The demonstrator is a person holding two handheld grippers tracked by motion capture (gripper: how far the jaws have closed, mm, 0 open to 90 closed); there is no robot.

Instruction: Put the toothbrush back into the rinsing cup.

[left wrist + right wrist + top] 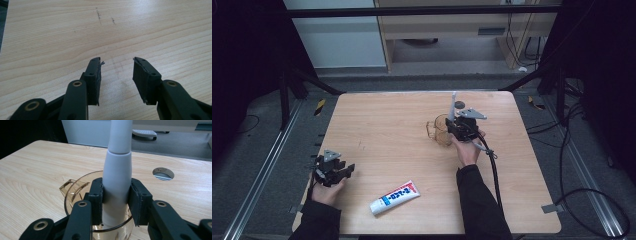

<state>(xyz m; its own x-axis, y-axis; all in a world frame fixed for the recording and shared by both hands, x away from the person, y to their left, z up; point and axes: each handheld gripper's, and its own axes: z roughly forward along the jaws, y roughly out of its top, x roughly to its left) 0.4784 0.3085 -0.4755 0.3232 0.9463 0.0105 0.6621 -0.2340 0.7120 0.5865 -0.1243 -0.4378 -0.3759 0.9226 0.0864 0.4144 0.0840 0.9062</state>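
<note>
Toothpaste tube (pixel 395 197) lies flat on the counter (pixel 392 130), nearest the person's edge, well short of the cup (pixel 438 131) and to its left, nothing touching it. Left tongs (pixel 343 171) sit left of the tube, far from the cup, low over bare wood; in the left gripper view the left tongs (pixel 117 65) are spread with nothing between the jaws, idle. Further in, right tongs (pixel 455 126) are at the cup; in the right gripper view the right tongs (pixel 115 191) pinch the white handle of an electric toothbrush (pixel 117 170), jaws pressed on both sides of its thick lower body. The toothbrush (pixel 452 107) stands roughly upright, its lower end down inside the amber see-through cup (pixel 75 192), which has a handle on its left side in that view. Can't tell if the brush base touches the cup bottom. Behind the cup, a round cable hole (pixel 163 173) in the counter. Progress, my read: brush is basically in the cup but not let go, so placing it is nearly done; left to do is releasing it and pulling the tongs clear. The tube is untouched, so if it also goes in the cup, that part isn't started.
</note>
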